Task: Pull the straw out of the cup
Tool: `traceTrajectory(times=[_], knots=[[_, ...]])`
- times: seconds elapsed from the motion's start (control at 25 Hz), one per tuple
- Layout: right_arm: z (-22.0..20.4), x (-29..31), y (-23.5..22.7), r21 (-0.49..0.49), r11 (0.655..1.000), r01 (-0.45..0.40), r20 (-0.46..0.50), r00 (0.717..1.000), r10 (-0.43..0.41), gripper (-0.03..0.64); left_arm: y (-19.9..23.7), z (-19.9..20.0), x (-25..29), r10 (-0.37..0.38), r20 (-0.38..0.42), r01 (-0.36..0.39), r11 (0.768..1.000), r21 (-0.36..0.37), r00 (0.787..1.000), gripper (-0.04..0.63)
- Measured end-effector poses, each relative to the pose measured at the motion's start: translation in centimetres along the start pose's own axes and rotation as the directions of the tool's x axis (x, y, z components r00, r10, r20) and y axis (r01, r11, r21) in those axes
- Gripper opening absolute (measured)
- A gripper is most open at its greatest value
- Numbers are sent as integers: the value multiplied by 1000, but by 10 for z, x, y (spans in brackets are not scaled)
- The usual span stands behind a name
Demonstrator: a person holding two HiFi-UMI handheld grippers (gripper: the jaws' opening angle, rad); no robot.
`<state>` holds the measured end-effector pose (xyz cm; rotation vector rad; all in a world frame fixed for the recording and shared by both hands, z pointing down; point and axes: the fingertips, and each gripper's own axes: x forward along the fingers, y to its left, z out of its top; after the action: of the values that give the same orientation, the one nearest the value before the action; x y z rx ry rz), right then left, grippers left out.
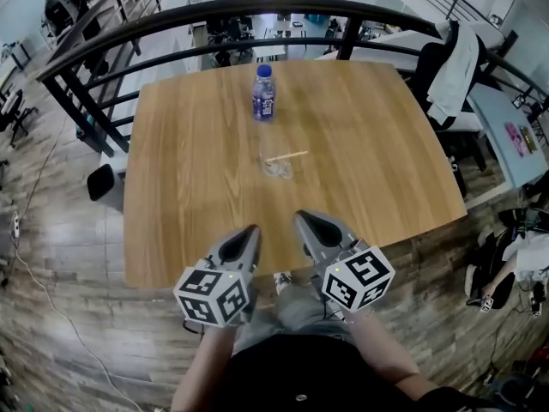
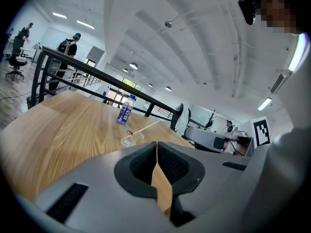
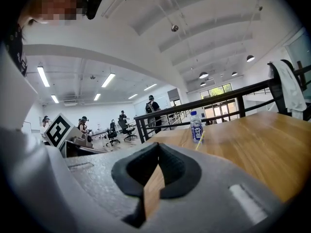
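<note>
Near rim of the table (image 1: 189,187): left gripper (image 1: 250,232) and right gripper (image 1: 302,220) sit side by side and point toward the middle. Each has its jaws pressed together on nothing; only bare wood shows through the slit in each gripper view.

Mid table: clear cup (image 1: 276,167), faint and hard to outline, well apart from both grippers. The straw (image 1: 286,155) is in it, leaning out toward the right.

Beyond the cup: a bottle (image 1: 264,93), near it but not touching.

Step, as I judge it: the approach, with no contact yet. Next, one gripper needs to open and steady the cup. The other needs to open, pinch the straw's free end and draw along its lean. A light cup may slide or tip if unheld.

Room: open wood left, right and near side of the cup, and every table edge is far from it. The bottle crowds only the far side. A railing (image 1: 214,20) runs past the far edge.
</note>
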<state>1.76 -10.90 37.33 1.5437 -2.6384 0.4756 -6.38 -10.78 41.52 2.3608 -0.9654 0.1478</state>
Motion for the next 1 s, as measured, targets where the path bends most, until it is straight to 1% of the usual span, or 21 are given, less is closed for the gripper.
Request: traceTrajectory(times=[0.12,0.32,0.52,0.56,0.6,0.8,1.0], knots=[[8,24,-24,-4,1000,-11,-14,1000,11,0,11,16,25,12,7,-12,1000,-3,1000,21],[8,58,-56,-10,999,-30,-60,998,29,0,27,29,57,43,3,-43,999,-17,999,21],[2,81,-91,11,1000,-10,-83,996,11,2,39,33,89,57,-13,-57,998,-34,998,21],[0,84,-98,18,1000,-5,-90,996,7,39,40,33,95,58,-17,-59,997,-40,998,21],[-2,86,-105,25,1000,0,-100,995,3,105,41,31,102,59,-23,-60,997,-47,998,21],[-18,100,-134,33,999,25,-134,991,-20,110,50,21,129,59,-50,-63,995,-81,997,21],[-26,117,-147,31,999,12,-153,988,-7,110,60,13,144,76,-69,-82,992,-99,995,21]])
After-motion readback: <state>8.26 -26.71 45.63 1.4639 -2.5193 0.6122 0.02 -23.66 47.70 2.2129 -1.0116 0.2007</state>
